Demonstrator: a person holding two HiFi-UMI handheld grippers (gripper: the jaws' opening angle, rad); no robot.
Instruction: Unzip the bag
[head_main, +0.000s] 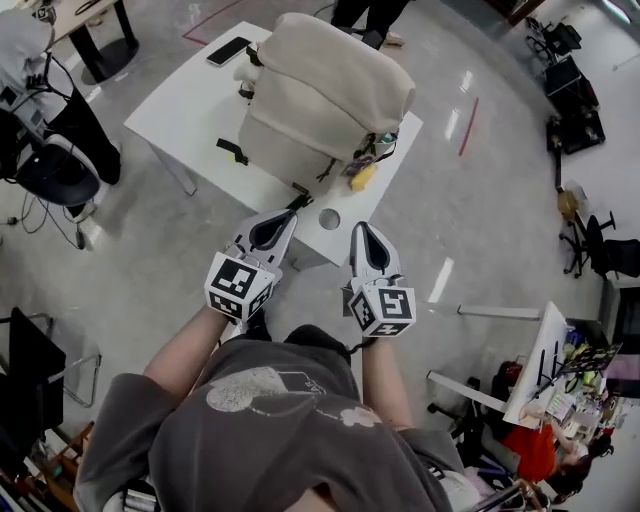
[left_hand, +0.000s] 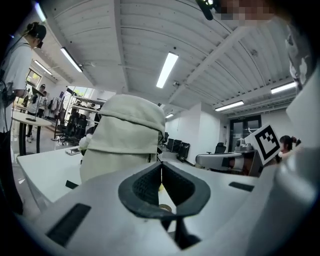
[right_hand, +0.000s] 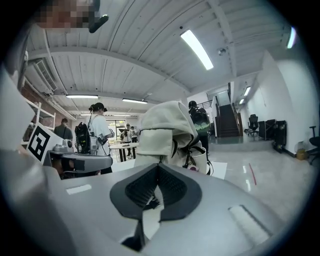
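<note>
The ribbed dark fingers (left_hand: 142, 186) of the left gripper (head_main: 288, 215) and of the right gripper (head_main: 360, 232) were pressed together tip to tip, holding nothing. Ahead stood the bag (head_main: 320, 100), a soft, rounded cream fabric backpack with black straps (head_main: 232, 151), upright near the close corner of the smooth white surface (head_main: 190, 110), with bare grey floor (head_main: 480, 200) around it. Both forearms (head_main: 185, 348) reached forward side by side, the grippers aimed at the bag and apart from it.

Open-plan lab office, white tables (head_main: 190, 110), swivel chairs (head_main: 610, 255), cluttered desks (head_main: 535, 360), ceiling strip lights (left_hand: 166, 70), polished grey floor (head_main: 500, 200)
</note>
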